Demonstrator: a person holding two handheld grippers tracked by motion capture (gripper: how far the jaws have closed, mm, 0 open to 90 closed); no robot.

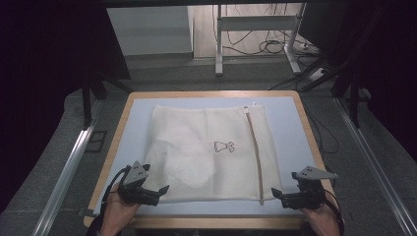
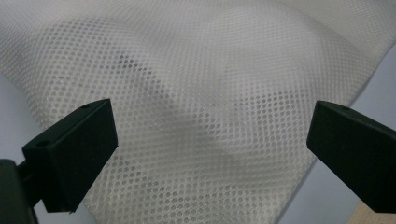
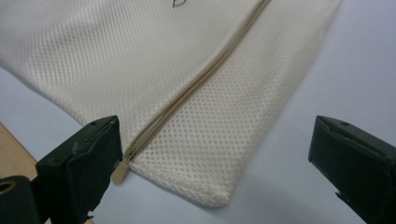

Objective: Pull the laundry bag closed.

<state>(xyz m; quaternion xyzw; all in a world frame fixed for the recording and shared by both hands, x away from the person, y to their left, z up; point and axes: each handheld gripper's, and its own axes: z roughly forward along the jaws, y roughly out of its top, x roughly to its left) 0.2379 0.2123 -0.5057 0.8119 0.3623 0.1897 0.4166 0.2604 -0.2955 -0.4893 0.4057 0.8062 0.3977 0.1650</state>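
Note:
A white mesh laundry bag (image 1: pixel 206 150) lies flat on the pale blue table top (image 1: pixel 290 132), with a tan zipper (image 1: pixel 254 152) running along its right side and a small dark print (image 1: pixel 223 146) near its middle. My left gripper (image 1: pixel 158 192) sits at the bag's near left corner, jaws open, the mesh (image 2: pixel 205 93) spread below and between them. At the near right corner my right gripper (image 1: pixel 278 195) is open too. The zipper's tan pull (image 3: pixel 119 171) lies just beside its left jaw, and the bag's corner (image 3: pixel 210 186) lies between the jaws.
The table has a wooden rim (image 1: pixel 216 222) along its near edge. Beyond the far edge stand metal desk legs (image 1: pixel 219 44) and loose cables (image 1: pixel 275 44) on the floor. Metal rails (image 1: pixel 69 167) run along both sides of the table.

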